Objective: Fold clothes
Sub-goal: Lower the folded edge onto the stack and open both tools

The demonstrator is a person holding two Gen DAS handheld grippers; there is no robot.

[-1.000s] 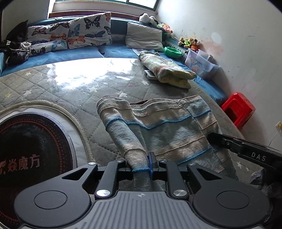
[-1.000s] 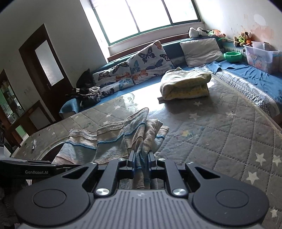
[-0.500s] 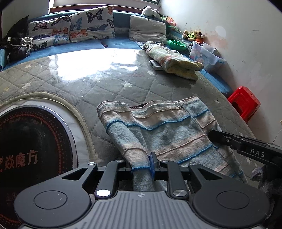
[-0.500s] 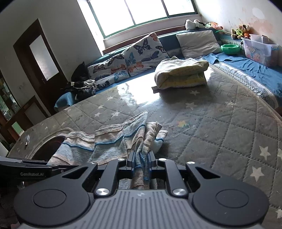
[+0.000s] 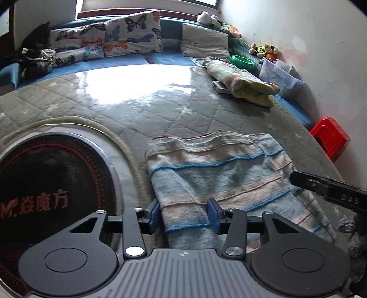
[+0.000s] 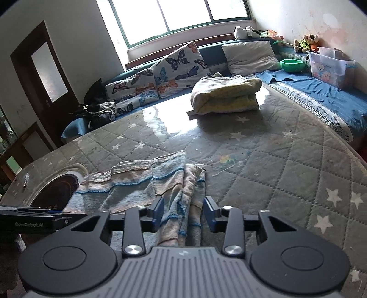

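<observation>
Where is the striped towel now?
The striped towel lies on the grey quilted mat, just ahead of both open grippers, right of the round black cooktop.

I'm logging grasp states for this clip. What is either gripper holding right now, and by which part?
Nothing is held. The left gripper and right gripper are both open, jaws apart, with the near edge of the striped cloth lying loose between them.

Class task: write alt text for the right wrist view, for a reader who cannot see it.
The right gripper is open, its blue-padded fingers either side of the bunched edge of a striped blue and beige towel lying on a grey quilted mat with stars. Beyond lie a folded yellow blanket, butterfly cushions and a bright window.
</observation>
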